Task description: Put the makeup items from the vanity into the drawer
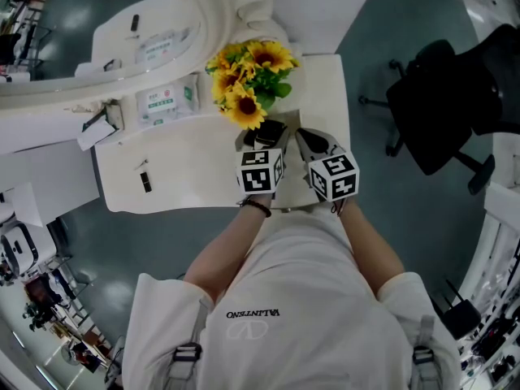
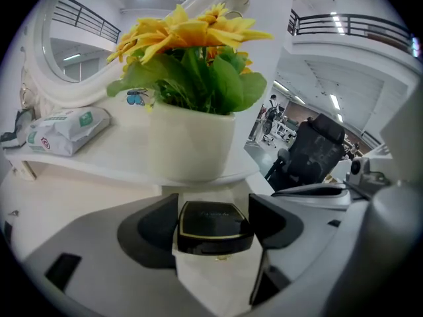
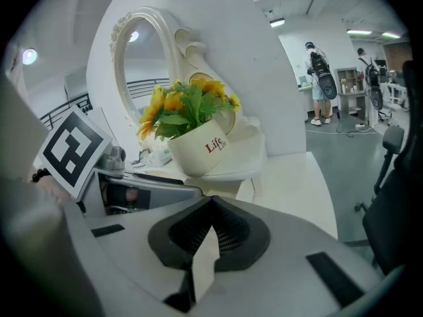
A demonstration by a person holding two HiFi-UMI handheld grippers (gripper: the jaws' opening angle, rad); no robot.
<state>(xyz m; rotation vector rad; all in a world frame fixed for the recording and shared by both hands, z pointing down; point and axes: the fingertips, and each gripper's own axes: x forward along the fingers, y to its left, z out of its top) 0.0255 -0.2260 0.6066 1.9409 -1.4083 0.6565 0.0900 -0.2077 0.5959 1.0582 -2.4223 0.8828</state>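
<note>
While left hand-held gripper [image 2: 213, 220] clamps black compact [image 2: 215, 231] | right hand-held gripper [image 3: 208, 226] closed, empty | lettering [image 2: 213, 209] illegible

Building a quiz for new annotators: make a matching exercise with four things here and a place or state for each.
Things:
1. left gripper
2. right gripper
3. white pot
4. wipes pack

States or places:
A. lying on the shelf, apart from the pot
B. shut, empty
C. holds yellow flowers
D. shut on the black compact

Pairs: 1-D, 2-B, 3-C, 4-A.
</note>
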